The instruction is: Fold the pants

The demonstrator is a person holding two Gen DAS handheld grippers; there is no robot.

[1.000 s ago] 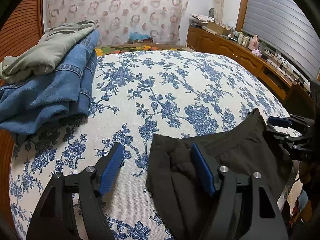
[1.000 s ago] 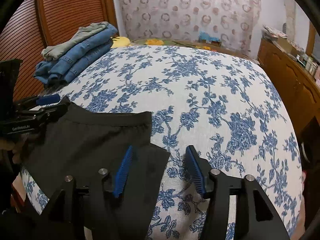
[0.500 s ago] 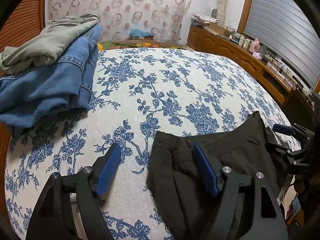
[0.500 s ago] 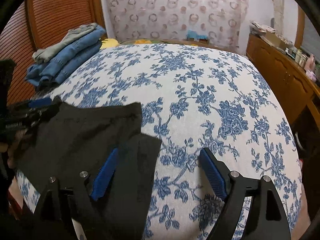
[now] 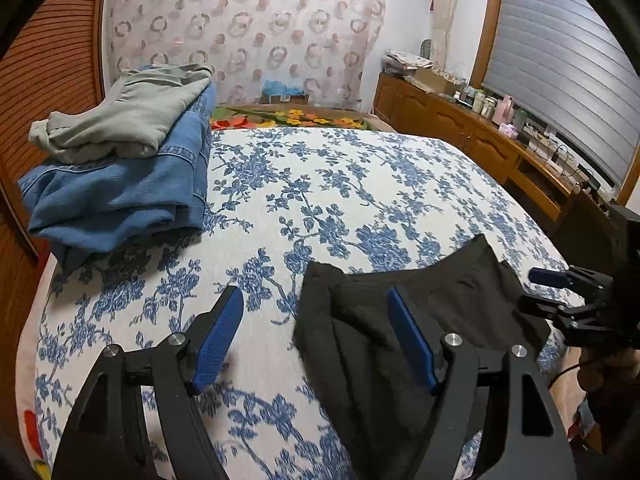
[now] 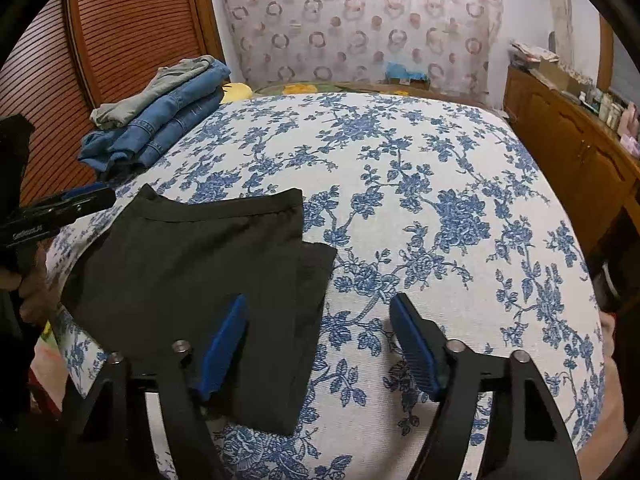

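Observation:
Black pants [image 5: 432, 300] lie folded flat at the near edge of the bed with the blue-flowered cover [image 5: 320, 200]. My left gripper [image 5: 316, 340] hovers open over their left edge; the cloth lies below the jaws and no pad presses it. In the right wrist view the pants [image 6: 192, 248] lie to the left. My right gripper [image 6: 320, 344] is above their right edge, its jaws closing with only that edge beneath them, nothing pinched. Each gripper shows in the other's view: the right gripper [image 5: 560, 296] and the left gripper [image 6: 60, 208].
Folded blue jeans [image 5: 120, 192] with grey-green pants [image 5: 128, 116] on top sit at the bed's far left corner. A slatted wooden door [image 6: 132, 28] stands on the left. A wooden sideboard [image 5: 480, 140] with bottles runs along the right. A patterned curtain [image 5: 248, 32] hangs behind.
Both grippers drew back a little from the pants, which stay flat on the bed. The right gripper's jaws spread wider, then narrowed again. The left jaws kept their width.

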